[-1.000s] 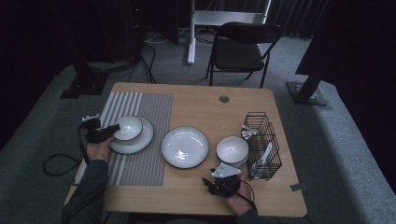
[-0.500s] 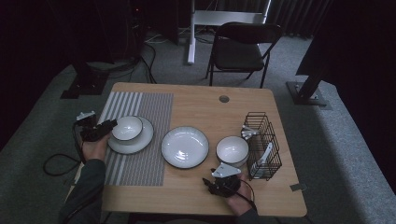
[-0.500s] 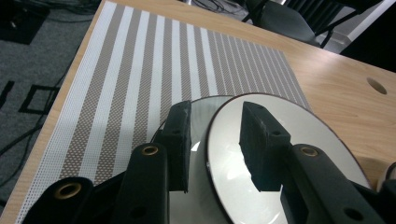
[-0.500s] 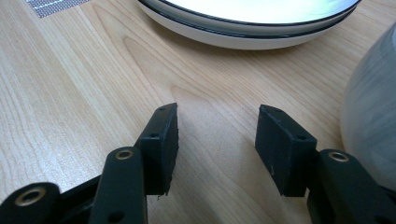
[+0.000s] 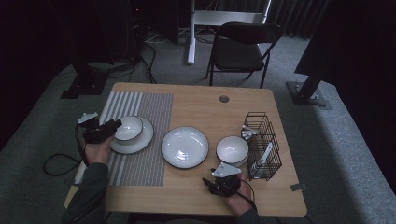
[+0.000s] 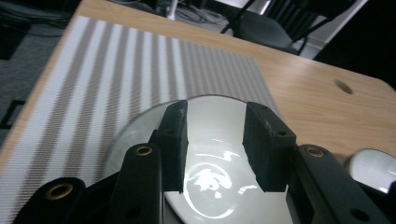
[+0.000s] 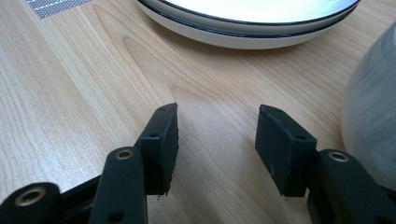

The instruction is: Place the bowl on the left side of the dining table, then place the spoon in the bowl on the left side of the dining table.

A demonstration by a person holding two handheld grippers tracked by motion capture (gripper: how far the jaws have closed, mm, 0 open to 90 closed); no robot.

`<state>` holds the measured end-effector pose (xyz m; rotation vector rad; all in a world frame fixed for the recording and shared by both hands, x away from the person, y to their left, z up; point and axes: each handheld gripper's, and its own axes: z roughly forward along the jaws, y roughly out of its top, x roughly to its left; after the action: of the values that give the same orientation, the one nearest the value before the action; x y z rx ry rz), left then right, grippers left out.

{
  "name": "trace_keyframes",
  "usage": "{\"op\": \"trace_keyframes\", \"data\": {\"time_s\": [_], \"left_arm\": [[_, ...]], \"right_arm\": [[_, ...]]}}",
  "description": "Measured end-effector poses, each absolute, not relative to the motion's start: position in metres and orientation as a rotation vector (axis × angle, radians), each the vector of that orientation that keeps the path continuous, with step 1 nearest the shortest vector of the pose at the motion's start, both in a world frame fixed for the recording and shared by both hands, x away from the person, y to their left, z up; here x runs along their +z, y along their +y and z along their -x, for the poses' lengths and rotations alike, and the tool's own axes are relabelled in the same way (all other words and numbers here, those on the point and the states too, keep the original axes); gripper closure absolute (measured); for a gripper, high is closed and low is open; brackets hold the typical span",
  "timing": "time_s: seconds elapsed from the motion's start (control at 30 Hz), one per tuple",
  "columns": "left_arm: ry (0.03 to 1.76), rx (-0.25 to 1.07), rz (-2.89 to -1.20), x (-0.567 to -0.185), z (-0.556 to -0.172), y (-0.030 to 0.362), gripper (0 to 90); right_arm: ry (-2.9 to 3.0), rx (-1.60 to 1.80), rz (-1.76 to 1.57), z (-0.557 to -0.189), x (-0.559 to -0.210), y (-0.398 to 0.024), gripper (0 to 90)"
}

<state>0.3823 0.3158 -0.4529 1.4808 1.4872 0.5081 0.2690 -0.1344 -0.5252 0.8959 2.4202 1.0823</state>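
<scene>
White small bowl [image 5: 128, 127] sits just beyond the left gripper [image 5: 114, 126], whose spread jaws have just been opening, empty.

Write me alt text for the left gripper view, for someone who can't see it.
The left gripper holds its two black jaws open over a glossy white bowl; they have just been opening, with nothing gripped between them. Beyond lies a grey-and-white striped placemat on a light wooden table, with a dark chair behind.
</scene>
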Motion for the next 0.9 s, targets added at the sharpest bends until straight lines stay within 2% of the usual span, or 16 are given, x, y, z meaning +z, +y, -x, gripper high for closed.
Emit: {"op": "trace_keyframes", "data": {"time_s": [0.43, 0.9], "left_arm": [[1.346, 0.429, -1.560, -0.453, -0.365, 0.272, 59.7], [1.268, 0.396, -1.595, -0.457, -0.350, 0.244, 57.2]], "right_arm": [[2.424, 1.087, -0.904, -0.270, -0.525, -0.135, 48.6], [2.428, 1.092, -0.903, -0.270, -0.525, -0.135, 48.7]]}}
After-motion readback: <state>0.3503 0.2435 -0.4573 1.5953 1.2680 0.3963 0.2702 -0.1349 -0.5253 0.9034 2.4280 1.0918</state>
